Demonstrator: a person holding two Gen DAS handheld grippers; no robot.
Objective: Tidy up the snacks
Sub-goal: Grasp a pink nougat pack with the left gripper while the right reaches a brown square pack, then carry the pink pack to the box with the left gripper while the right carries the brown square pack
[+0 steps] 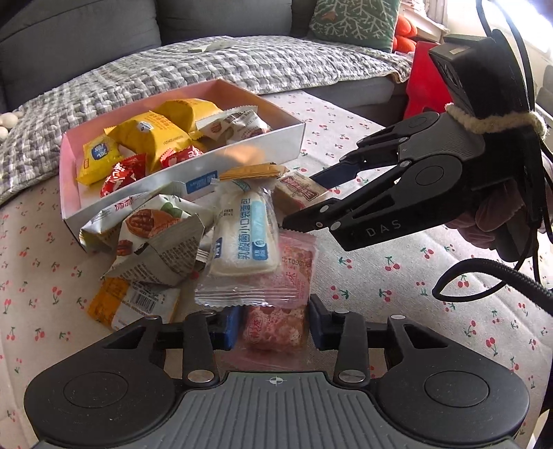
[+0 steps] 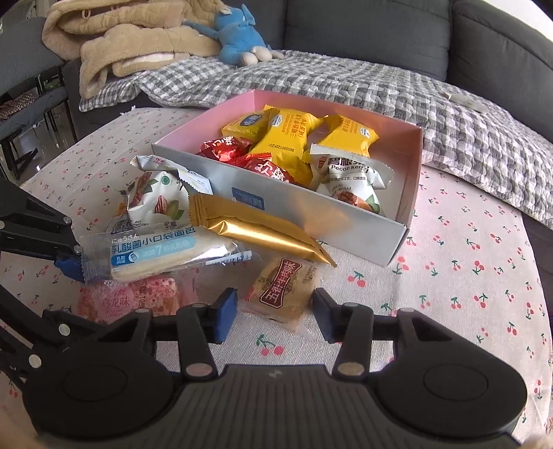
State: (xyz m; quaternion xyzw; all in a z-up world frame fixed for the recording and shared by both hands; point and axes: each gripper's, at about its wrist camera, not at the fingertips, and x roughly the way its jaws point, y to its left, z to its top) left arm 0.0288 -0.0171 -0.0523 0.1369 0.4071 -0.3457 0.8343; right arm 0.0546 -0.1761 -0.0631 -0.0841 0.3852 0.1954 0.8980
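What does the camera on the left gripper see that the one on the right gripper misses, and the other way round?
Only the left wrist view shows the green cushion and the whole right gripper around the brown packet. Only the right wrist view shows the blue plush toy and beige blanket. Both show the snack box, the white bread packet and the pink packet.

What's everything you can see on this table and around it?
box: one, silver outside, pink inside, on tablecloth
yellow packets: three, in box
red packets: two, in box
pecan packet: one, white, in box
nut packet: one, white, beside box
gold packet: one, against box front
bread packet: one, white-blue, atop pile
pink packet: one, under bread packet, between left jaws
brown packet: one, between right jaws
plush toy: one, blue, on sofa
checked blanket: one, grey-white, on sofa
left gripper: one, black, flanking pink packet
right gripper: one, black, flanking brown packet
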